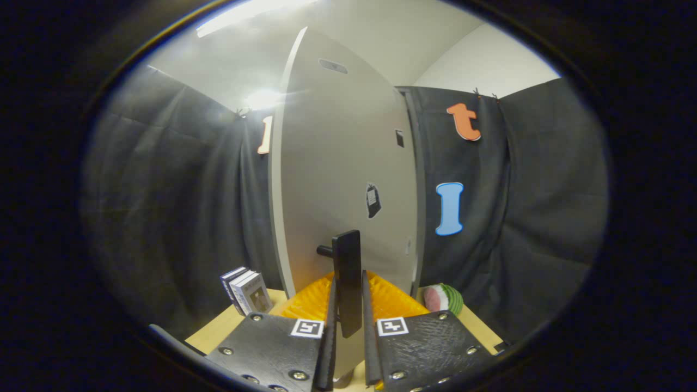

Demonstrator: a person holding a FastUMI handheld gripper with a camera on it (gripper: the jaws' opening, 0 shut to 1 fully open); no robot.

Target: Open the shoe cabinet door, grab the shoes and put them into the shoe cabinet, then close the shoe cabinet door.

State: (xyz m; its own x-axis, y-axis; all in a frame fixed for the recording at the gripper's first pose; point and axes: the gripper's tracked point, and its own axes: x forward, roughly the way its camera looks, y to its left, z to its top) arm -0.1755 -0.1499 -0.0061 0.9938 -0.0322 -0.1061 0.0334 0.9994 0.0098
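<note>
Pale shoe cabinet door point(343, 179) stands ajar, black handle point(347, 280) upright.

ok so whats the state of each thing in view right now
door: swung open, edge-on to the fingers
handle: upright bar on the door, between the fingers
gripper: fingers close on either side of the handle, contact can't be confirmed
books: standing upright on the table, left of the door
table: wooden top, bearing the books
orange thing: ridged, lying behind the handle
round slice toy: resting right of the orange thing

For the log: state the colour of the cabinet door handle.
Black, seen in the gripper view: handle between the gripper fingers.
</note>
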